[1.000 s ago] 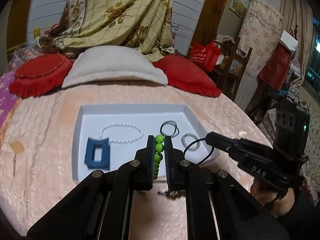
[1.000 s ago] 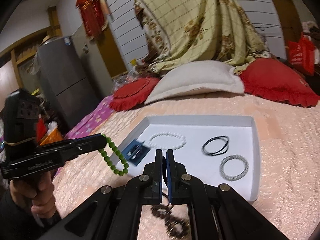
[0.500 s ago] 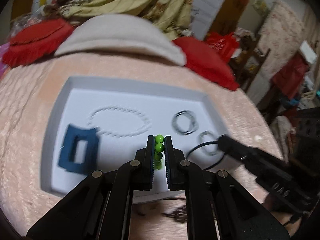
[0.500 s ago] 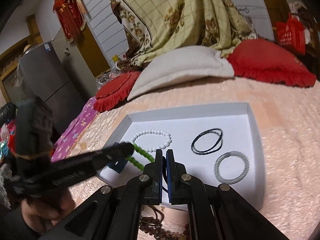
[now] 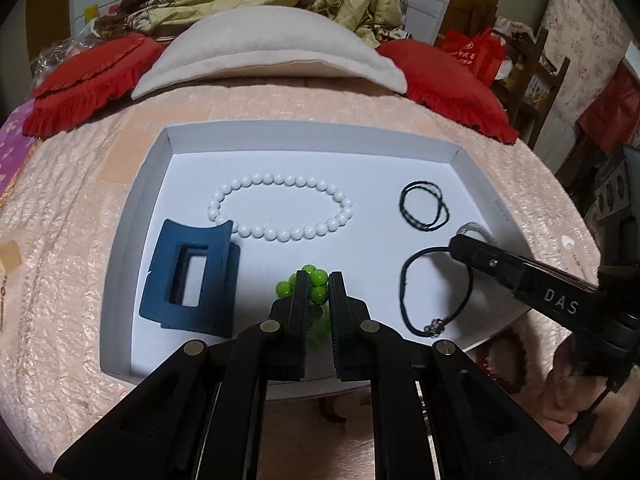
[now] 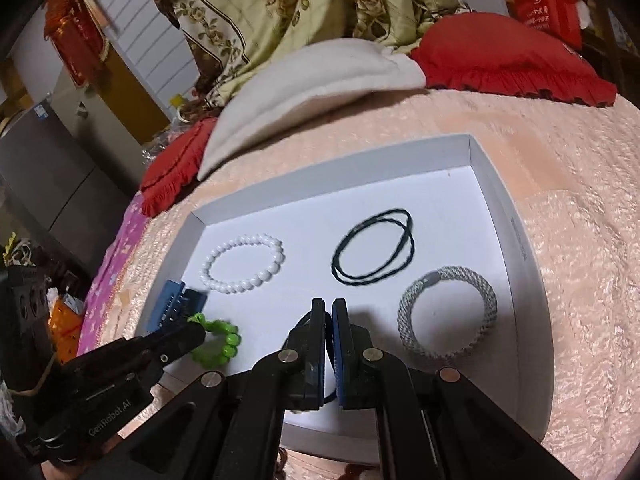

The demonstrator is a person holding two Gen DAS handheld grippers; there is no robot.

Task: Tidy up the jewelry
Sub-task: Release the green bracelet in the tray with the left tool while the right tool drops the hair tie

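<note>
Both tongs now reach into the white tray point(image 5: 120, 264) on the bed; a second ago we held them short of its near wall. Our left tongs point(image 5: 318, 280) remain clamped on the green bead bracelet point(image 6: 218, 340), whose beads have gone from hanging free to bunched on the tray floor beside the blue hair clip point(image 5: 192, 276). Our right tongs point(image 6: 329, 308) pinch the black cord bracelet point(image 5: 436, 288), which now lies over the floor near the grey braided band point(image 6: 448, 312). Both pieces appear delivered; release seems next.
</note>
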